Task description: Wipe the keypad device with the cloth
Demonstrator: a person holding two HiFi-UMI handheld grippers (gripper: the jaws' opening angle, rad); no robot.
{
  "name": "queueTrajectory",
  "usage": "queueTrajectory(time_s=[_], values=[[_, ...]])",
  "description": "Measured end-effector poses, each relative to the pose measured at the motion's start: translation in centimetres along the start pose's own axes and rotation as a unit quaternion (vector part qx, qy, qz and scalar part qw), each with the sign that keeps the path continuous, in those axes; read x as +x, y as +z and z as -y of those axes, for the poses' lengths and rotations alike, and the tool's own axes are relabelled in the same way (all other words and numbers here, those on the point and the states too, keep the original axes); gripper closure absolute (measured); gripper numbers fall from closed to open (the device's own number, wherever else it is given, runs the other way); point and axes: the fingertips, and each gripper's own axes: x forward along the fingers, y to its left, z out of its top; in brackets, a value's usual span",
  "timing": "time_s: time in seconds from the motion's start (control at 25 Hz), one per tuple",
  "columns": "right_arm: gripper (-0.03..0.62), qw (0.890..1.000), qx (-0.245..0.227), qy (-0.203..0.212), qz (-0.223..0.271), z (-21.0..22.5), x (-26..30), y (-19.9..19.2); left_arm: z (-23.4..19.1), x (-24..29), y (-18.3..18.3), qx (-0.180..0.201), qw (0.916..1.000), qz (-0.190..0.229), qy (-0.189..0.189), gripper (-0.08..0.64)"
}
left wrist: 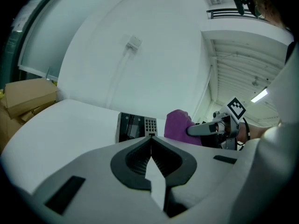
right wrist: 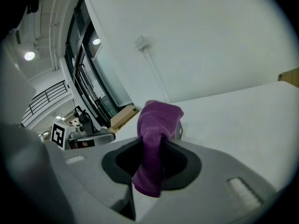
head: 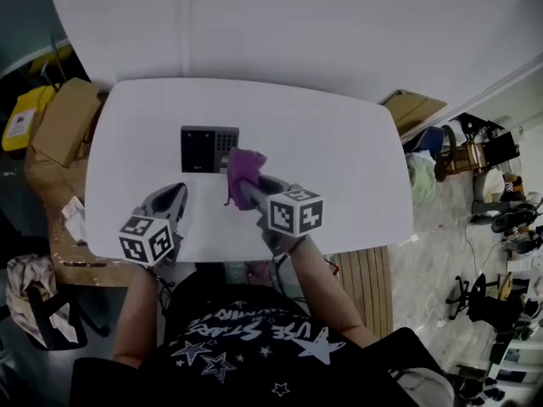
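Note:
A black keypad device point(head: 208, 149) lies flat on the white table point(head: 339, 176), its keys at its right end point(left wrist: 150, 124). My right gripper point(head: 246, 185) is shut on a purple cloth point(head: 243, 170), which bunches above the jaws point(right wrist: 156, 125) and hangs just off the device's right edge. In the left gripper view the cloth point(left wrist: 180, 126) sits right of the device. My left gripper point(head: 176, 197) rests near the table's front left, short of the device, jaws shut with nothing between them point(left wrist: 151, 146).
Cardboard boxes point(head: 64, 119) stand off the table's left side, and another box point(head: 411, 108) lies at the right. A white wall runs behind the table. A dark bag point(head: 38, 312) sits on the floor at lower left.

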Motion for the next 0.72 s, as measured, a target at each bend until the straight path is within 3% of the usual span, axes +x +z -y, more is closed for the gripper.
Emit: queueTrajectory(time_s=[0.72], values=[[0.494,0.999,-0.01,0.022,-0.021,-3.6,10.6,3.0,-7.5,1.0,2.1,-0.019,0.9998,-0.006,-0.008,0.551]])
